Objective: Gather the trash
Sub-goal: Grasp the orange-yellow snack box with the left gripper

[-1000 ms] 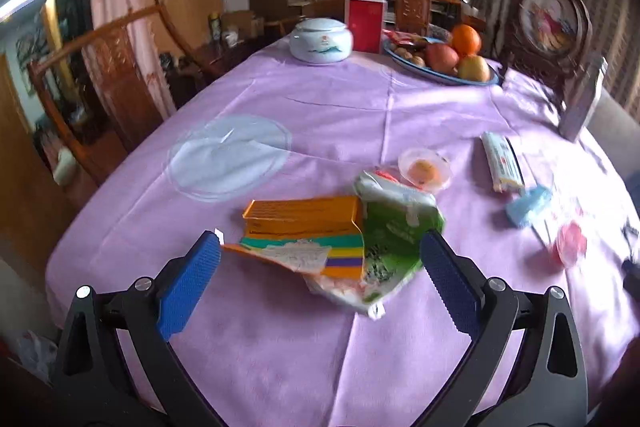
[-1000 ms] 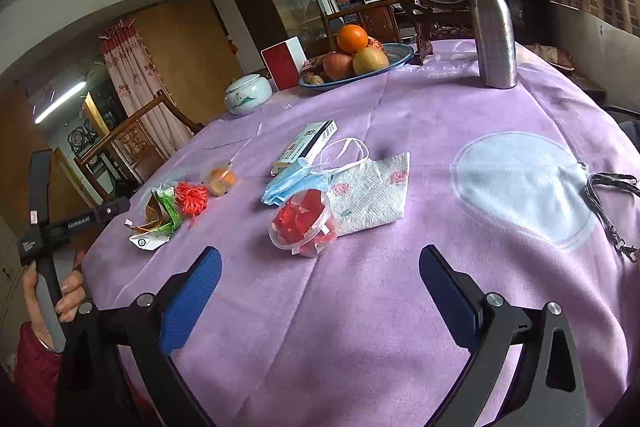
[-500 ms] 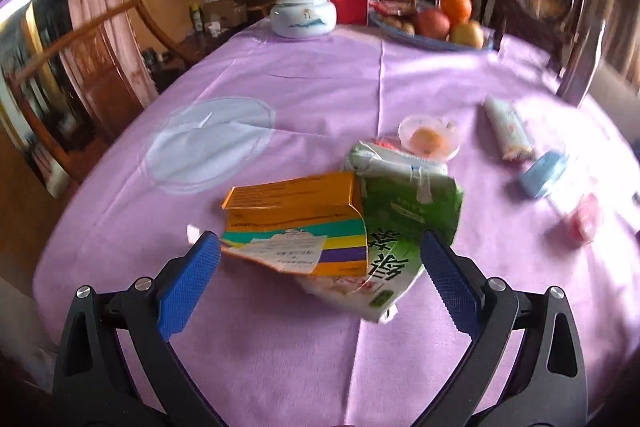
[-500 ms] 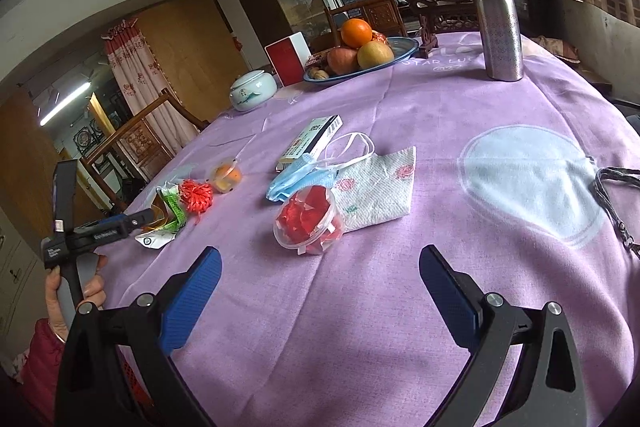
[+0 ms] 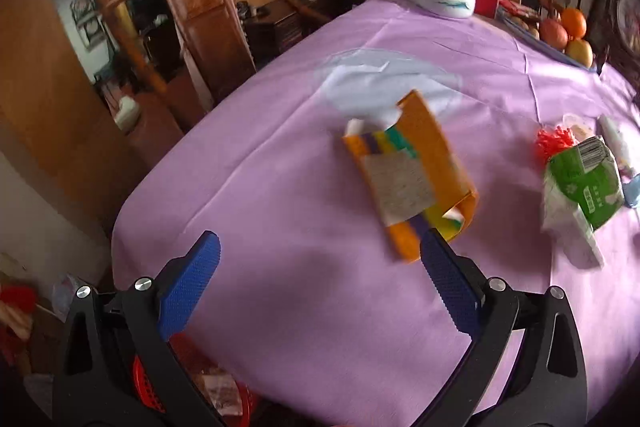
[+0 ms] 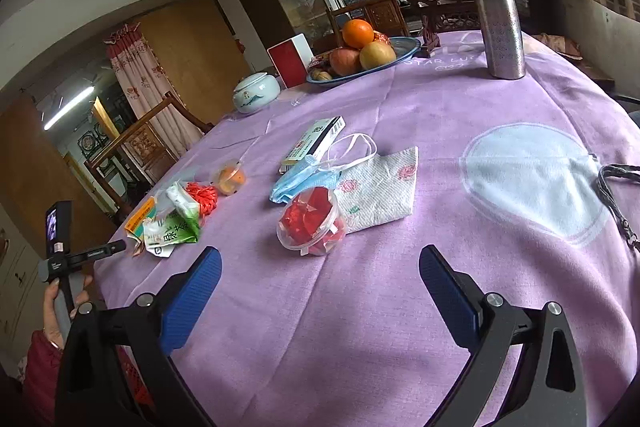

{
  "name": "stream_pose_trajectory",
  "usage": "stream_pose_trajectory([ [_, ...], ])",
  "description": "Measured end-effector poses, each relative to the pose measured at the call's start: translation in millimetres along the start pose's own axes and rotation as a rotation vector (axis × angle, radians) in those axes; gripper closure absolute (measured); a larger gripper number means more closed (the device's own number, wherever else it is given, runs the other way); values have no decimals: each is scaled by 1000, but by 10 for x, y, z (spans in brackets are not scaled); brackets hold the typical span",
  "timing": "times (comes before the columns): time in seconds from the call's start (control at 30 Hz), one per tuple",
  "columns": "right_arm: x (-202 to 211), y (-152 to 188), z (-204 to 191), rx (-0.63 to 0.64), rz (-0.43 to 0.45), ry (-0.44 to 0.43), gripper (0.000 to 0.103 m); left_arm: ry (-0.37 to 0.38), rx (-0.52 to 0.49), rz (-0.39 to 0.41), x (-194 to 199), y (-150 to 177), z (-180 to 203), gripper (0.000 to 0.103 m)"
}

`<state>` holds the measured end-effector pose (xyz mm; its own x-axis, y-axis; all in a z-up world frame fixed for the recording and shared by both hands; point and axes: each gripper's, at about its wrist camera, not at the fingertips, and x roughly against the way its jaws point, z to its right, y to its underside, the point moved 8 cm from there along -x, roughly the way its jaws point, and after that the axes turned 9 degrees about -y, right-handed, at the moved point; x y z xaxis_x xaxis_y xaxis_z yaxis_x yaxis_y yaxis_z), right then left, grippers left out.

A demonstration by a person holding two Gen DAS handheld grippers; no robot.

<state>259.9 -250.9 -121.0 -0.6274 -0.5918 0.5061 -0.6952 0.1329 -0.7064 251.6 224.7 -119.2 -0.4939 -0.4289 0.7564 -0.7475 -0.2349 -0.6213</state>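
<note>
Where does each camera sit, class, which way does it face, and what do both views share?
Left wrist: on the left gripper, low at the table's near edge, facing the orange box; only its open blue fingers show.
Right wrist: on the right gripper, facing across the purple tablecloth; its fingers and the person's left hand show.
Shared: orange box, green packet, fruit plate.

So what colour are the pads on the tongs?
Blue, textured pads on black arms; clearest in the left wrist view.
</note>
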Motion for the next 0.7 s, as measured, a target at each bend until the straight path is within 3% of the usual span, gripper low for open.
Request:
stream_pose_trajectory([
  [0.2,-5,9,7,-7,-6,9,6,128,51,11,155,-111,149,7],
  [0.37,-23,14,26,-15,-15,24,6,210,80,-31,-17,-316,593,7],
  [0.5,-48,19,41,-22,-29,23,6,205,65,-72,-235,-354,812,7],
  [0.6,-65,21,49,-26,-38,23,6,141,25,-101,-395,-347,881,7],
  [0.7,-73,24,48,-23,-40,31,6,124,14,-96,-431,-366,852,7],
])
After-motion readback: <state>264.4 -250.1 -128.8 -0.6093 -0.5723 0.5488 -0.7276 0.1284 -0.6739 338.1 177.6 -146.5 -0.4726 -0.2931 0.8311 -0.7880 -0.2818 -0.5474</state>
